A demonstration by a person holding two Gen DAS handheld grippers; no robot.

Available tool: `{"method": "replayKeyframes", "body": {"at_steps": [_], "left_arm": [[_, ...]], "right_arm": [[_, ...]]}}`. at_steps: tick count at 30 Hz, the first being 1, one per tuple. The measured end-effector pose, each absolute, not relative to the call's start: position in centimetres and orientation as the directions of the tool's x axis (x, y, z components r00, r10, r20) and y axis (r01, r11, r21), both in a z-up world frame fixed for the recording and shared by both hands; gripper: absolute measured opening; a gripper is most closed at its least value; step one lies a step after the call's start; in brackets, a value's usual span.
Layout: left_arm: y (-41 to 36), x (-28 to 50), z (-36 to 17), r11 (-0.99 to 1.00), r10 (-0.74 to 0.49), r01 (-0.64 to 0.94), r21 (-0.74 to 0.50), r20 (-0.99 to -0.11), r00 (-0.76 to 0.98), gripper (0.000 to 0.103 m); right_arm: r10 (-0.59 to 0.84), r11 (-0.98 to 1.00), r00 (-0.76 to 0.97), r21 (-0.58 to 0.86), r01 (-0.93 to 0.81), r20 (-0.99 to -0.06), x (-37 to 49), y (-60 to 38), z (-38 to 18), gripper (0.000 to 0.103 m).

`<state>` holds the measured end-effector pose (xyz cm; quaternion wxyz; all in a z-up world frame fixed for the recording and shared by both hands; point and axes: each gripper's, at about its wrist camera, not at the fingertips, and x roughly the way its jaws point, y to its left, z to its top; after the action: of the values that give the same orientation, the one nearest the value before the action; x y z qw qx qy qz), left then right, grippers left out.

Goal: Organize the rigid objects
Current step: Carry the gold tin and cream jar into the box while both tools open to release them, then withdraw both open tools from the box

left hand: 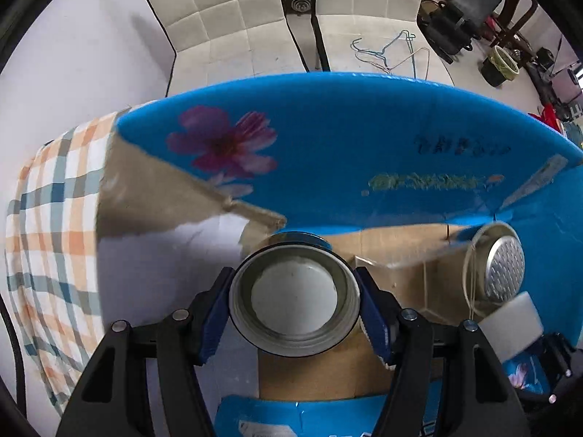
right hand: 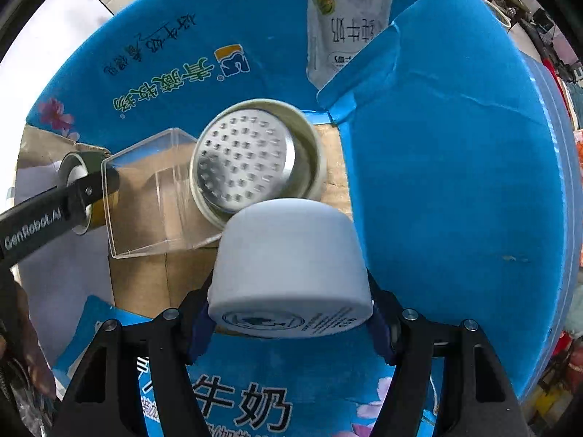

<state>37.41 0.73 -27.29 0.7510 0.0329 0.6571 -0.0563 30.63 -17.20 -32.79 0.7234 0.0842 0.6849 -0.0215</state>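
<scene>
My left gripper is shut on a round tin can with a white inside, held over the left edge of an open blue cardboard box. My right gripper is shut on a white round jar, held inside the same box. A cream lid with a dimpled metal disc lies on the box floor just beyond the jar; it also shows in the left wrist view. A clear plastic box lies beside the lid. The left gripper with its can shows in the right wrist view.
A checked cloth lies on the white table left of the box. Quilted white chairs stand behind the table, with wire hangers on one. A brown box flap sticks up left of the can. Clutter stands at the far right.
</scene>
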Motion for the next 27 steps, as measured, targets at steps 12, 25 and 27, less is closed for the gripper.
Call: {"method": "replayKeyframes", "body": {"at_steps": [12,25,27], "left_arm": [[0.8,38.4,-28.7,0.989,-0.096,0.122,-0.082,-0.989,0.110,0.063],[1.2,37.2,-26.4,0.986,-0.133,0.114,-0.122,-0.987,0.089,0.082],[1.2,36.7,-25.8,0.987,-0.119,0.119,-0.106,-0.988,0.103,0.089]], "right_arm": [[0.101,0.982,0.015,0.102,0.160,-0.995,31.6,-16.7,-35.6,0.073],[0.096,0.994,0.012,0.096,0.052,-0.995,30.9,-13.8,-34.2,0.103],[0.093,0.994,0.026,0.094,0.049,-0.995,30.4,-14.0,-33.6,0.103]]}}
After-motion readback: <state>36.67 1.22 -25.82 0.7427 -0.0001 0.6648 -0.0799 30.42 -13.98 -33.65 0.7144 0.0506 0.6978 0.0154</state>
